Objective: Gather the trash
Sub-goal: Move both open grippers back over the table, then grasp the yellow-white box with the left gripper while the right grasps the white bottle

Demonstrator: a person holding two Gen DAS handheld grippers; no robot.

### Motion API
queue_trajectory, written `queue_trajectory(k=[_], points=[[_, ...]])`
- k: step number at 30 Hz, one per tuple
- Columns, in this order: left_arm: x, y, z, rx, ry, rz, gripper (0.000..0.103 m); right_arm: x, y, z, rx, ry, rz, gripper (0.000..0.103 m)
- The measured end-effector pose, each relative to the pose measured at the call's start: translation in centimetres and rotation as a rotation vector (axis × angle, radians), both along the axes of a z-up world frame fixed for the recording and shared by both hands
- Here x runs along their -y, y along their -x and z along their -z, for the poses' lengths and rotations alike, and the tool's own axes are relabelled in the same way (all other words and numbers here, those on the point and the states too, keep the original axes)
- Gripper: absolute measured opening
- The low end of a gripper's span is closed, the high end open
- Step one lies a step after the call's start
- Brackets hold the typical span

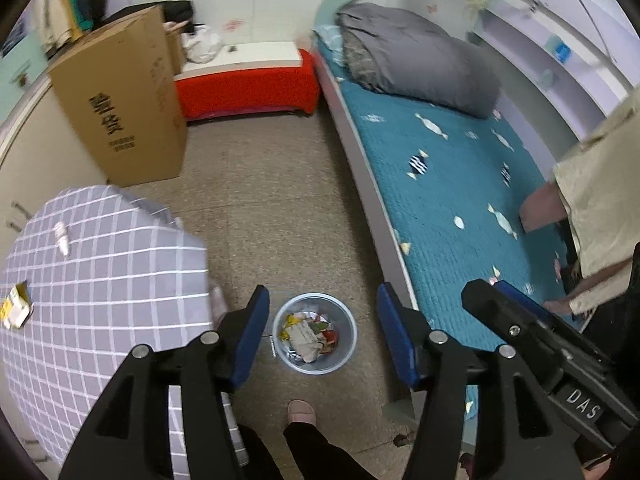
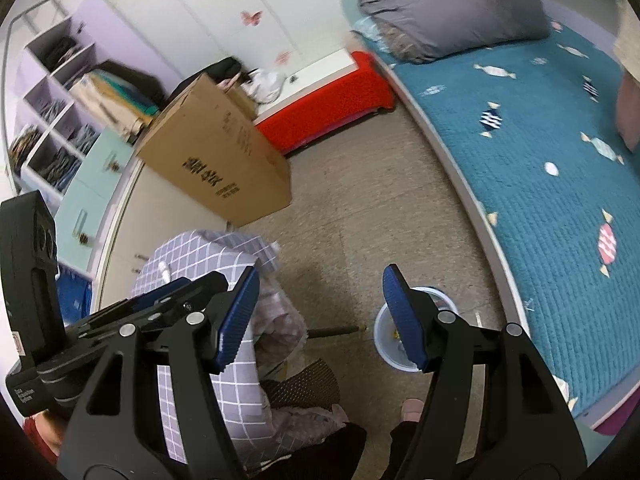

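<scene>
Closest in, the left gripper (image 1: pixel 320 334) hangs with its blue pads spread about halfway and nothing between them; in the left wrist view the gap frames the small pale wastebasket (image 1: pixel 315 334) on the floor straight below, already holding crumpled paper and coloured wrappers. The right gripper (image 2: pixel 320 322) is likewise parted to a middling width and carries nothing; from its own camera the same wastebasket (image 2: pixel 394 340) sits partly behind its right-hand pad, so this one hangs a little off to the side of the bin. A slippered foot (image 1: pixel 301 412) stands just short of the bin. What seems left to fetch lies to the left of both tools, on the checked grey cloth (image 1: pixel 100 280) over the table: a yellow-and-white wrapper (image 1: pixel 16 306) near the picture's edge and a small white crumpled scrap (image 1: pixel 62 236) further up. The scrap's long axis runs roughly away from the camera. The left gripper looks the nearer of the two to both pieces, so the next reach is probably its own, sideways and away from the bin. Beyond stand a cardboard box (image 1: pixel 120 100), a red bench (image 1: pixel 248 84) and the teal-covered bed (image 1: pixel 460 184).
</scene>
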State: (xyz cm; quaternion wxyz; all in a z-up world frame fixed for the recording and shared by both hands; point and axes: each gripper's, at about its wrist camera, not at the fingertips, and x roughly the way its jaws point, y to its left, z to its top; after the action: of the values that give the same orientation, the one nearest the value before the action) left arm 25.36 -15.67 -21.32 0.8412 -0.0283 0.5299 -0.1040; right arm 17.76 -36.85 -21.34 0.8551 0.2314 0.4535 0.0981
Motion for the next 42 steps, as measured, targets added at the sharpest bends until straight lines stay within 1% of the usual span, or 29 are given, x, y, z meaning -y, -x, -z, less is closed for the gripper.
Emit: queue_trajectory(k=[3, 5, 8, 12, 14, 16, 19, 20, 26, 32, 38, 42], points=[[-2.9, 0.4, -0.3, 0.004, -0.002, -0.062, 0.056, -2.2, -0.4, -0.2, 0.003, 0.000, -0.050, 0.064], [-4.6, 0.6, -0.6, 0.009, -0.006, -0.093, 0.056, -4.2, -0.9, -0.4, 0.007, 0.002, -0.092, 0.064], [-8.1, 1.0, -1.0, 0.022, -0.014, -0.155, 0.059, -7.7, -1.7, -0.7, 0.016, 0.003, -0.154, 0.064], [-14.0, 1.5, -1.1, 0.027, -0.025, -0.246, 0.062, -13.1, -2.5, -0.9, 0.019, 0.005, -0.237, 0.064], [-17.0, 1.8, -1.1, 0.025, -0.027, -0.292, 0.063, -15.5, -2.8, -0.9, 0.018, 0.005, -0.272, 0.064], [-20.4, 2.1, -1.0, 0.025, -0.031, -0.344, 0.063, -19.0, -3.1, -0.6, 0.013, 0.004, -0.313, 0.064], [-25.6, 2.6, -0.7, 0.021, -0.021, -0.411, 0.064, -23.3, -3.9, -0.2, 0.002, 0.004, -0.357, 0.064], [-27.8, 2.7, -0.5, 0.017, -0.012, -0.437, 0.064, -25.0, -4.1, 0.0, -0.002, 0.005, -0.371, 0.064], [-37.0, 3.8, 1.1, 0.004, 0.061, -0.535, 0.064, -33.9, -5.1, 1.4, -0.030, 0.017, -0.428, 0.064], [-45.5, 4.3, 3.3, 0.006, 0.131, -0.617, 0.064, -40.4, -6.5, 3.1, -0.057, 0.033, -0.440, 0.064], [-51.0, 4.5, 6.1, -0.024, 0.222, -0.684, 0.064, -45.1, -7.5, 4.7, -0.082, 0.072, -0.450, 0.064], [-53.4, 4.1, 8.1, -0.046, 0.275, -0.716, 0.064, -46.7, -8.1, 5.8, -0.106, 0.098, -0.453, 0.064]])
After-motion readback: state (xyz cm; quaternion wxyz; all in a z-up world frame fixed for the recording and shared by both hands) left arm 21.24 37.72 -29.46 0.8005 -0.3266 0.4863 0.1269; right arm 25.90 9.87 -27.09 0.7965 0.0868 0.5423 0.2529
